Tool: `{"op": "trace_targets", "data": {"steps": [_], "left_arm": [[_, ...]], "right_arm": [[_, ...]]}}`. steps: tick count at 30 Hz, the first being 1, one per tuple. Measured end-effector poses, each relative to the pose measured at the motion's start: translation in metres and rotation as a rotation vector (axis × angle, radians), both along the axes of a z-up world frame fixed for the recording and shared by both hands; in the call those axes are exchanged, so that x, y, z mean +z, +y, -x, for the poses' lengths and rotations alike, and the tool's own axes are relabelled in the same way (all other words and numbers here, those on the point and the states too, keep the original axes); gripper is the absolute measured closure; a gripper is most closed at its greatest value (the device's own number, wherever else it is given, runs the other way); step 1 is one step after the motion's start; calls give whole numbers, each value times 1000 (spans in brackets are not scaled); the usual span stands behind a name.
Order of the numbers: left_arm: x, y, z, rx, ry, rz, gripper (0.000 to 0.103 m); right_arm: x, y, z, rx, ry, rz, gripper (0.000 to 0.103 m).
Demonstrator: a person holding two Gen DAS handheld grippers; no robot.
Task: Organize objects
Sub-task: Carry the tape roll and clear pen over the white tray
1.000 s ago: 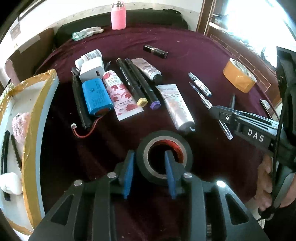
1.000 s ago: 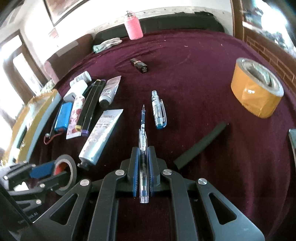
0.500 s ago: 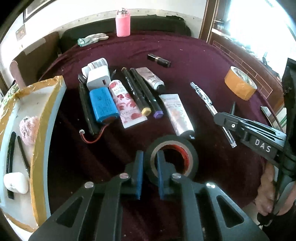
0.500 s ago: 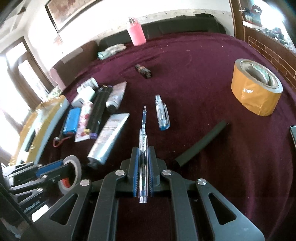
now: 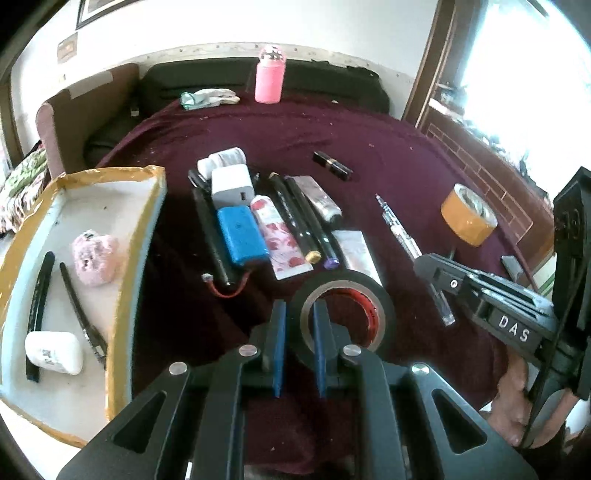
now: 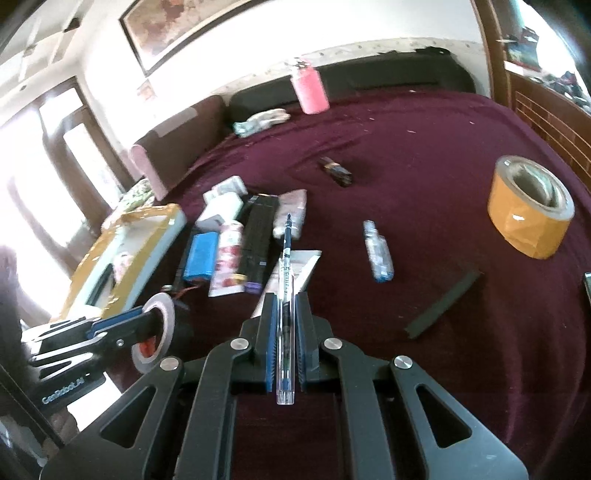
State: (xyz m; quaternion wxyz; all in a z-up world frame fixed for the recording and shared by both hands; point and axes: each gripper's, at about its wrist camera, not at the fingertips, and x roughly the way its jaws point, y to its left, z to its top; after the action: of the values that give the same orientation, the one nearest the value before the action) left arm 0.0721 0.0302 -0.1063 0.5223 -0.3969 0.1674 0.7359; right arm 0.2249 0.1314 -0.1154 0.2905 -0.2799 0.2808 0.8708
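A maroon bedspread (image 5: 369, 147) carries scattered items, a pink bottle (image 5: 270, 78) at its far edge. The tray (image 5: 140, 236) at its left edge holds a pink toy (image 5: 94, 254). The left gripper (image 5: 298, 317) clamps the black tape roll (image 5: 373, 295); the right gripper (image 6: 286, 314) clamps a pen (image 6: 286, 280), both above the near edge.

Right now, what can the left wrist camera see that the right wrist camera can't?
Only the left wrist view shows the white case lying inside the tray.

Only the right wrist view shows the pen cap and the framed picture on the wall.

Both show the pink bottle, the orange tape roll, the black tape roll pinched by the left gripper, and the pen gripped by the right gripper.
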Motion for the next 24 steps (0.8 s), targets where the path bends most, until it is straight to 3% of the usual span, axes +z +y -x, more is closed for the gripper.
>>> {"op": "trace_targets", "data": {"steps": [12, 24], "left_arm": [[17, -44, 53, 108, -53, -51, 92], [23, -114, 151, 360, -61, -78, 92]], "right_arm": [[28, -31, 69, 178, 63, -33, 96], [18, -50, 171, 393, 64, 47, 96]]}}
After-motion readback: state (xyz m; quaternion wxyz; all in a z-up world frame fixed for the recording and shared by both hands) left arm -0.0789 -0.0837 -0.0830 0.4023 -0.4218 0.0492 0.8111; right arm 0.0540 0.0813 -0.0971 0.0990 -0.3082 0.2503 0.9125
